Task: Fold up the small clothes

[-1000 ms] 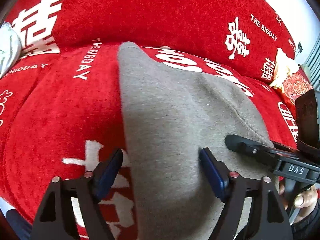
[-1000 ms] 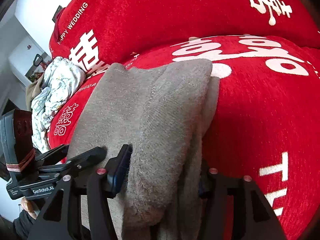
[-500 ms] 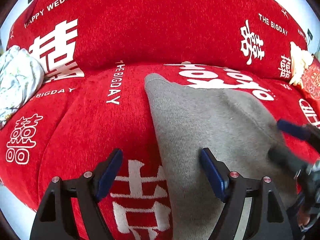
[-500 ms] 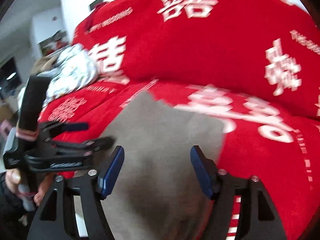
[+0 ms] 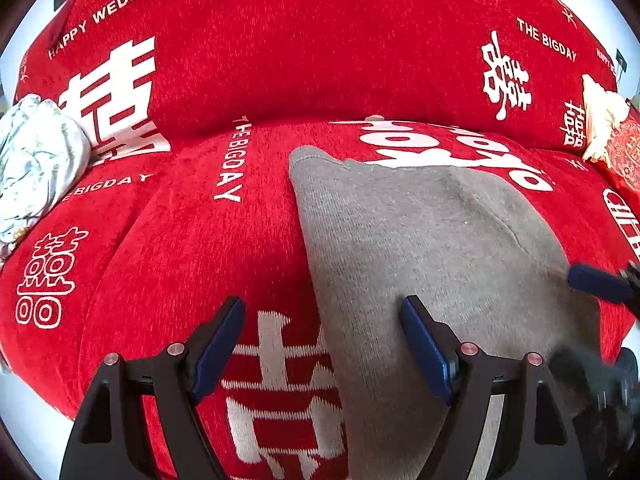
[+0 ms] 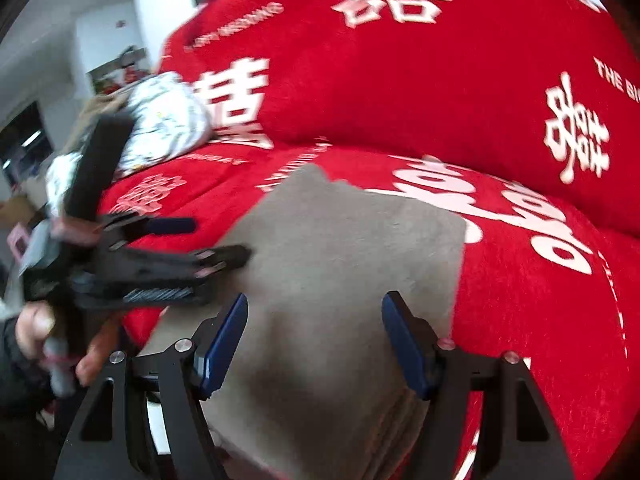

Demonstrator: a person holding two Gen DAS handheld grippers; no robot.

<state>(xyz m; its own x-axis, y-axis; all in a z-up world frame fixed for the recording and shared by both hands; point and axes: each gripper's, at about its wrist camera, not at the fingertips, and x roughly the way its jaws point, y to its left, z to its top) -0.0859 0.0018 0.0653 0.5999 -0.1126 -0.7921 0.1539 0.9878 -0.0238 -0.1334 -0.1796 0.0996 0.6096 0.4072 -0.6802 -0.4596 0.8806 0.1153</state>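
While the left gripper [image 5: 322, 346] is hovering spread, the right gripper [image 6: 314, 344] is opening above the folded grey garment [image 6: 344, 264], ideally lifting straight off.

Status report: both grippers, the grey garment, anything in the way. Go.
Left gripper open, empty. Right gripper opening, nothing pinched. Grey garment lies folded on the red sofa cover. Nothing on the garment; floral bundle sits off to the side.

The grey knitted garment [image 5: 420, 248] lay folded and flat on the red sofa seat [image 5: 180, 248], which had white printed letters. It made a long, roughly rectangular shape, running from the front edge of the seat toward the backrest. One far corner stuck out a little. In the right wrist view, several folded layers showed at its near right edge [image 6: 404, 412].
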